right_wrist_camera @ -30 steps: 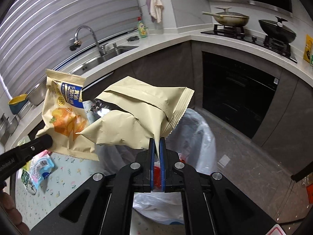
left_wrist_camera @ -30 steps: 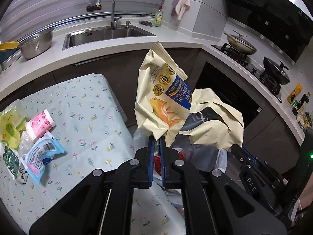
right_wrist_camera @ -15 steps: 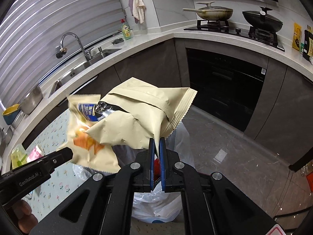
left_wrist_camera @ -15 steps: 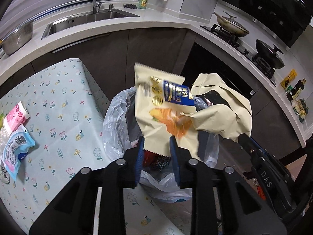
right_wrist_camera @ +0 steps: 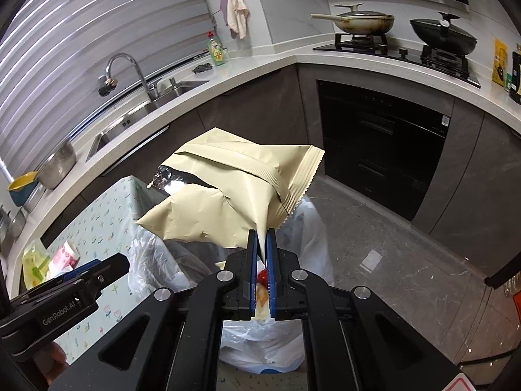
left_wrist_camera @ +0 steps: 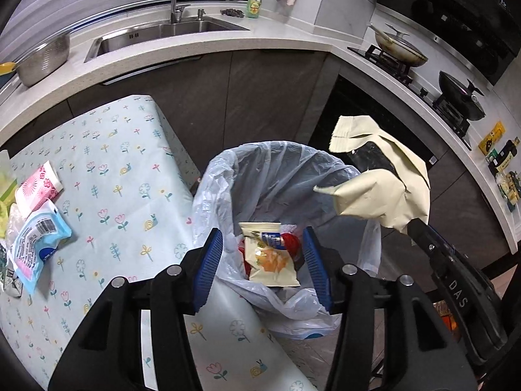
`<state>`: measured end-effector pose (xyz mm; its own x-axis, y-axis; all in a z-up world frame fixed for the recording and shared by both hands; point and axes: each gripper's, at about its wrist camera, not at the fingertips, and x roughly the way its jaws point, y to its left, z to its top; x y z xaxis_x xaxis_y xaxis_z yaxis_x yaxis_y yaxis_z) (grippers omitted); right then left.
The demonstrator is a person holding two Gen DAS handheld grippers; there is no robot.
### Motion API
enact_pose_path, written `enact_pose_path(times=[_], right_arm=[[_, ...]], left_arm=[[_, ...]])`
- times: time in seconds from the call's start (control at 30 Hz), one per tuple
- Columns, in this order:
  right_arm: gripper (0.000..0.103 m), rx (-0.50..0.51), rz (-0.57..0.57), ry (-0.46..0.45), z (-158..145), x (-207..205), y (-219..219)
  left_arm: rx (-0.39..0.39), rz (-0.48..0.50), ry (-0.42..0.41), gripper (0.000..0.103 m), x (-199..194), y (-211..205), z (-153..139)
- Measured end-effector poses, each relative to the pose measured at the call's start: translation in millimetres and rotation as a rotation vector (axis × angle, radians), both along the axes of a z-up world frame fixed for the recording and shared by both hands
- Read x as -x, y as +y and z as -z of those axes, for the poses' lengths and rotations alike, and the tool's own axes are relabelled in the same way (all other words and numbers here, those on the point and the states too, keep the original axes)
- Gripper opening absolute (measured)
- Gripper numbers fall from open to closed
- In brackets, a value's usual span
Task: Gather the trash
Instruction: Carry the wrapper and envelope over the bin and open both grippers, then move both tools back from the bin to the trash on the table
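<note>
Left wrist view: my left gripper [left_wrist_camera: 263, 264] hangs over the bin bag [left_wrist_camera: 224, 176], jaws apart, having just been opening, and nothing sits between the blue pads [left_wrist_camera: 210, 265]. Straight ahead of the fingertips and below them, the yellow chip packet [left_wrist_camera: 270, 255] lies inside the bag on top of something red, touching neither pad. Off to the left of the tool, the flowered tablecloth [left_wrist_camera: 107, 179] carries a pink packet [left_wrist_camera: 37, 184] and a blue-and-white wrapper [left_wrist_camera: 35, 244] near its far left edge, well apart from the bag. To the right of the tool I can see my right gripper [left_wrist_camera: 407, 224] reaching in over the bag's rim.

From the right wrist view, that gripper [right_wrist_camera: 261, 239] is closed tight, pinching the lower corner of a crumpled beige bag [right_wrist_camera: 228, 208] between its pads. This bag stands up in front of the fingertips, its silvery inside showing at the torn left end, and it hangs above the bin bag [right_wrist_camera: 153, 260] without touching it. My left gripper [right_wrist_camera: 97, 270] shows at lower left, beside the bag.
</note>
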<state>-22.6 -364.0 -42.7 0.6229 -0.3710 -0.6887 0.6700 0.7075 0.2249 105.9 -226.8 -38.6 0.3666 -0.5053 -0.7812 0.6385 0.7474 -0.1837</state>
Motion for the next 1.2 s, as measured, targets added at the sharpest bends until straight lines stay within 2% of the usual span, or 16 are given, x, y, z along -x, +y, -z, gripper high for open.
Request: enact_pose_path(times=[0.07, 0.1, 0.33, 0.43, 0.5, 0.87, 1.13, 1.2], right_arm=[[0.011, -0.001, -0.016, 0.003, 1, -5, 3], [0.016, 0.001, -0.022, 0.004, 1, -8, 5], [0.023, 0.012, -0.050, -0.005, -4, -20, 16], [0.029, 0.021, -0.055, -0.010, -8, -22, 21], [0.030, 0.028, -0.060, -0.010, -9, -23, 25], [0.037, 0.051, -0.103, -0.014, -19, -30, 46], [0.044, 0.070, -0.151, -0.020, -27, -41, 71], [0.049, 0.072, -0.165, -0.023, -29, -44, 78]], left_arm=[[0.001, -0.017, -0.008, 0.056, -2, 4, -1], [0.003, -0.026, -0.012, 0.058, -3, 5, -2], [0.011, -0.063, -0.014, 0.059, -11, 18, -5], [0.014, -0.075, -0.017, 0.061, -13, 22, -6], [0.017, -0.083, -0.020, 0.063, -13, 25, -7], [0.033, -0.122, -0.027, 0.064, -17, 45, -13], [0.053, -0.181, -0.032, 0.064, -26, 72, -19], [0.056, -0.201, -0.035, 0.066, -29, 81, -21]])
